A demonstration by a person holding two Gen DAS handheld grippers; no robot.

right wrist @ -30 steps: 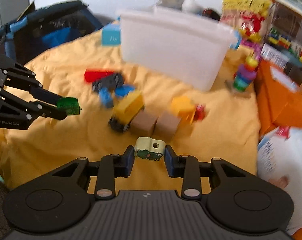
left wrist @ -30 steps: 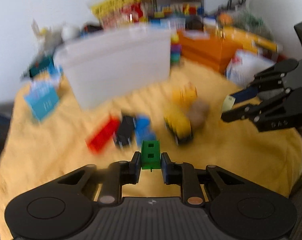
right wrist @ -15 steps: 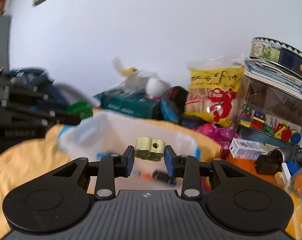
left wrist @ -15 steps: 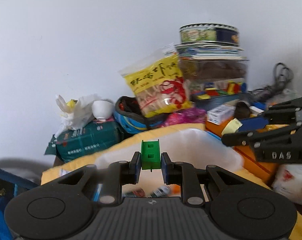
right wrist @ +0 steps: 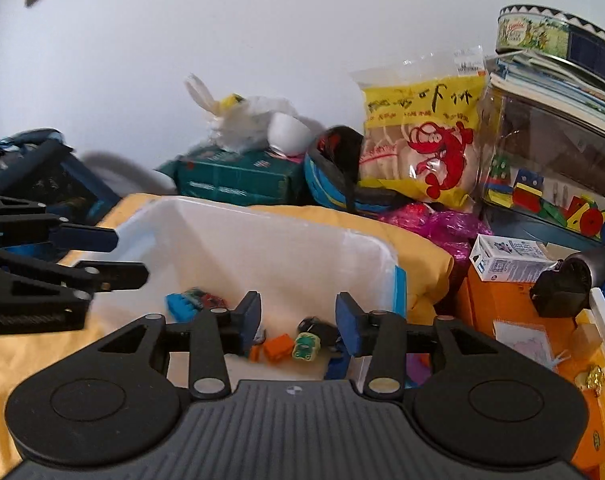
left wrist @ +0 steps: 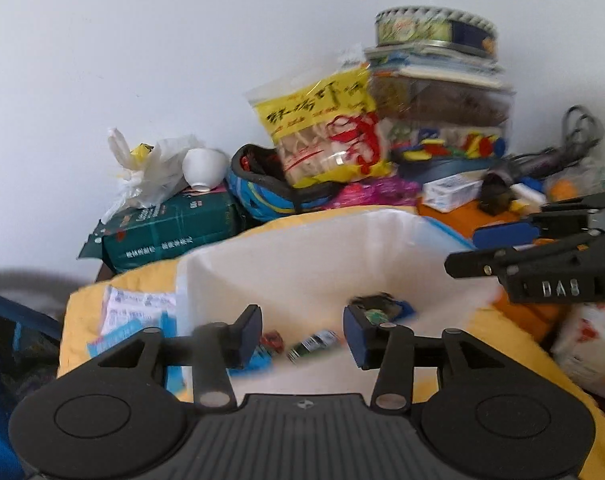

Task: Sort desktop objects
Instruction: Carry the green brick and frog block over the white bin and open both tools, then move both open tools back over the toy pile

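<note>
A white plastic bin [left wrist: 302, 256] stands on the yellow cloth, with several small toys on its floor. It also shows in the right wrist view [right wrist: 238, 240]. My left gripper [left wrist: 301, 330] is open and empty over the bin's near rim. My right gripper [right wrist: 297, 320] is open and empty over the bin. The cream frog block [right wrist: 306, 346] lies inside the bin beside an orange block [right wrist: 278, 347]. A blue brick [right wrist: 180, 306] lies further left. The green brick is not visible. Each gripper shows in the other's view, the right [left wrist: 474, 254] and the left [right wrist: 120, 258].
Clutter lines the wall behind the bin: a green box [left wrist: 170, 228], a yellow snack bag [right wrist: 422, 136], a clear jar of toys [right wrist: 550, 160] under a round tin [right wrist: 558, 36]. An orange box [right wrist: 514, 312] with a small white carton [right wrist: 510, 262] stands right of the bin.
Both grippers opened over the bin. The green brick left my left gripper and the frog block left my right gripper; the frog block now lies in the bin.
</note>
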